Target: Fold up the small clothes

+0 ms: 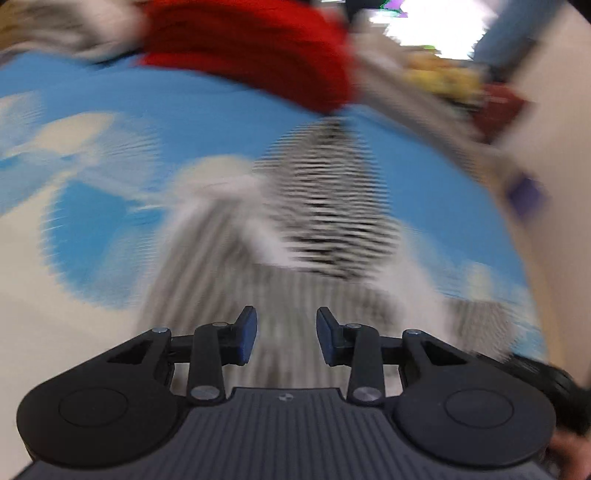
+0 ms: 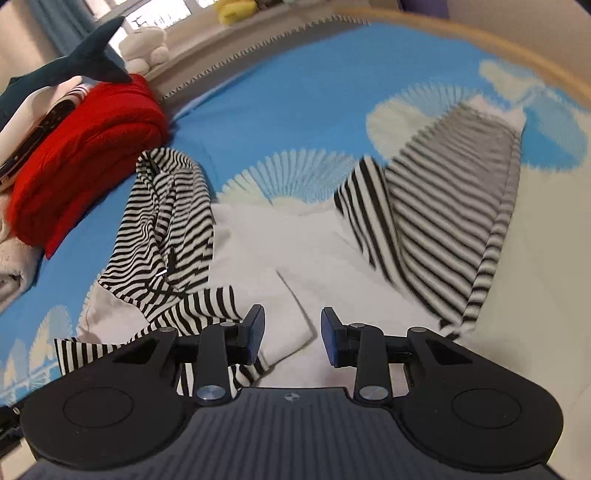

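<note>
Black-and-white striped small garment with white fabric panels (image 2: 258,236) lies rumpled on the blue cloud-print bed cover (image 2: 280,92), ahead of the right gripper (image 2: 292,336). Both it and the left gripper (image 1: 286,334) have fingers apart, empty. Folding looks midway; next, likely grasp an edge.

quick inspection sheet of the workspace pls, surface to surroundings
surface: blue bedspread with white fan shapes
job's things: striped garment with white panels, spread out and partly folded; one striped part lies folded over at the right
clutter: folded red knit at the far left, shark plush and a striped item on top of the pile
grippers: left tool open, empty, over the garment, view blurred; right tool open, empty, above the white panel
cables: nothing seen
surroundings: window, yellow plush and white plush on the ledge
</note>
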`<state>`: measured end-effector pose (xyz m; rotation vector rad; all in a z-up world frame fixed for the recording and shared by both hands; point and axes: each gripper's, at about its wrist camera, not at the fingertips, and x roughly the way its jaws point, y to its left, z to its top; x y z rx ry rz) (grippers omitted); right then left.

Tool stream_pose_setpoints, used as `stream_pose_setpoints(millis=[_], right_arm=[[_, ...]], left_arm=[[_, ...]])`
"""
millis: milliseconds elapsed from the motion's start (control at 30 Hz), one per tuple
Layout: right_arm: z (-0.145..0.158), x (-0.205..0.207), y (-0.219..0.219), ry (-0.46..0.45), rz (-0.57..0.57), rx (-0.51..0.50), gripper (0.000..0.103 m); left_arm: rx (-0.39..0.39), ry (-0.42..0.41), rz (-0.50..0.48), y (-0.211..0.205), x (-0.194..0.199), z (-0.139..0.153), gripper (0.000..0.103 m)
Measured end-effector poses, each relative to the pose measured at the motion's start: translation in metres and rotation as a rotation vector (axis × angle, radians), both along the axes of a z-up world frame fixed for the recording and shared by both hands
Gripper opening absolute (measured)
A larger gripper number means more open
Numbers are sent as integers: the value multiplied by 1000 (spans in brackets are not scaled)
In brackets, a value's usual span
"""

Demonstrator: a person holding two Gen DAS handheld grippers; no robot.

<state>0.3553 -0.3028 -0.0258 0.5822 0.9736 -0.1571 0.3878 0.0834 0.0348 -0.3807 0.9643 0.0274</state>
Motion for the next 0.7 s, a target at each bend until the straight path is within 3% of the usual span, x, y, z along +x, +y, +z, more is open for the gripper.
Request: stream_pose_setpoints(millis=[67,167,233,433,500,533,633,700], right_arm=[[-11,2,1,27,-4,17,37],[-39,11,5,96,-13,113,37],[-55,15,7,128,-38,171,37],[-82,34,8,130,-111,241,37],[-89,39,8,136,-124,244,25],[-89,39,9,132,-131,225,6],[-74,34,10,73,-151,181,4],[-42,24,11,-22,-152,162,4]], left_arm=[[33,54,104,23,3,-6,39],[-29,89,234,65,6,-7,39],[-37,87,269,77,5,-5,39],[-43,63,225,73,0,7,39],[-41,53,214,66,1,10,39],[-28,48,206,67,2,11,39],[26,46,209,69,8,9,39],[39,41,195,70,10,8,39]])
